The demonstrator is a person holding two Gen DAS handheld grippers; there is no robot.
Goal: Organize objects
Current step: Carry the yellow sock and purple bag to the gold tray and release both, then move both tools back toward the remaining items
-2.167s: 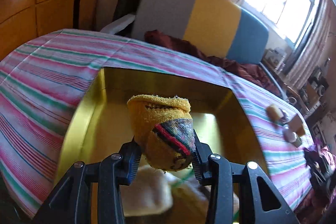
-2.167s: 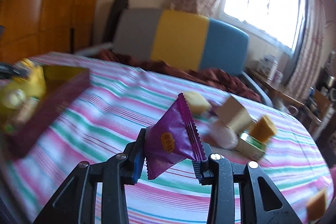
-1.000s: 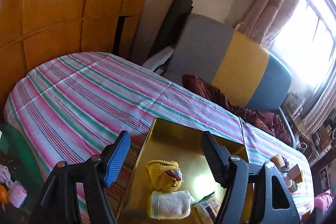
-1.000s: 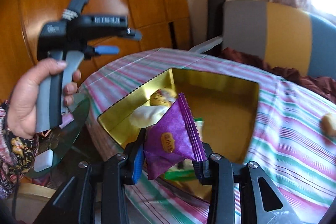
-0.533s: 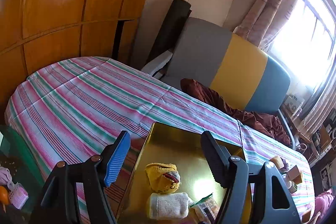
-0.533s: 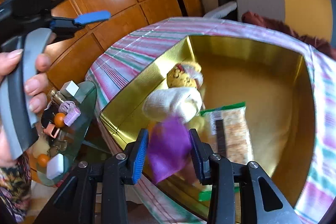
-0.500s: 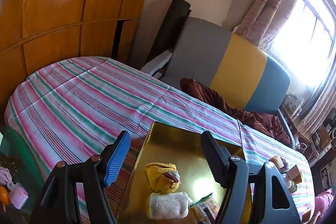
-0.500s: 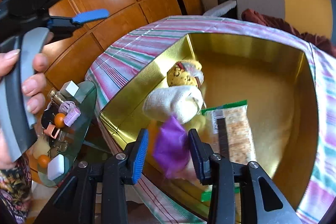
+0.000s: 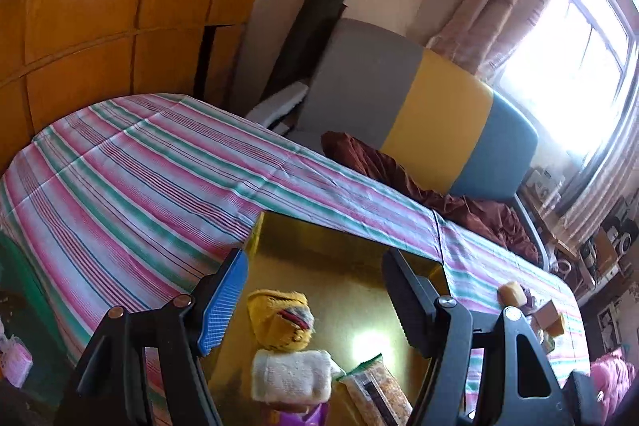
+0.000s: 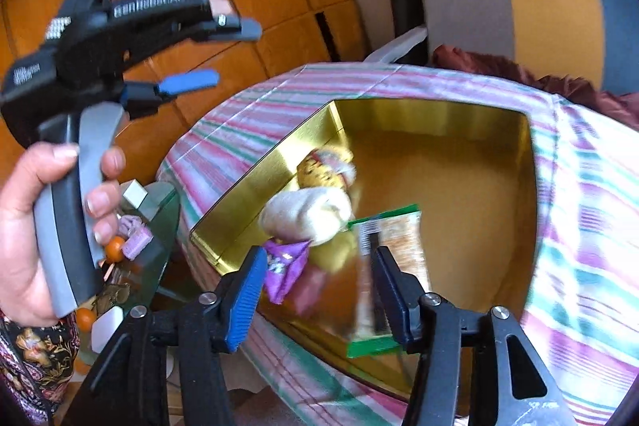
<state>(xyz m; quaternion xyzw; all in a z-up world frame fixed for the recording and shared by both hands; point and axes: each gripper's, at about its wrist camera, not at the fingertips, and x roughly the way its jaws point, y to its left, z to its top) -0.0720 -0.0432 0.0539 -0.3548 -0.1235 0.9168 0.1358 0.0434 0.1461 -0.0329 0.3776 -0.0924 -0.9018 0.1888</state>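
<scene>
A gold tray [image 10: 459,118] sits on the striped tablecloth. In it lie a yellow sock [image 10: 325,172], a white rolled sock [image 10: 307,212], a green snack packet [image 10: 393,246] and a purple snack packet [image 10: 283,268] at the near corner. My right gripper [image 10: 317,286] is open and empty just above the purple packet. My left gripper [image 9: 313,300] is open and empty, held above the tray [image 9: 347,254]; it also shows in the right wrist view [image 10: 215,50]. The left wrist view shows the yellow sock [image 9: 281,318], the white sock [image 9: 291,378], the green packet [image 9: 377,392] and a purple corner [image 9: 301,418].
Several small boxes and snacks [image 9: 535,310] lie on the cloth at the far right. A glass side table [image 10: 131,226] with small items stands left of the bed. A grey, yellow and blue cushion [image 9: 431,122] and a dark red cloth [image 9: 399,178] lie behind.
My right gripper opened and let the purple packet drop into the tray's near corner. My left gripper let go of the yellow sock earlier and rose; it stays open.
</scene>
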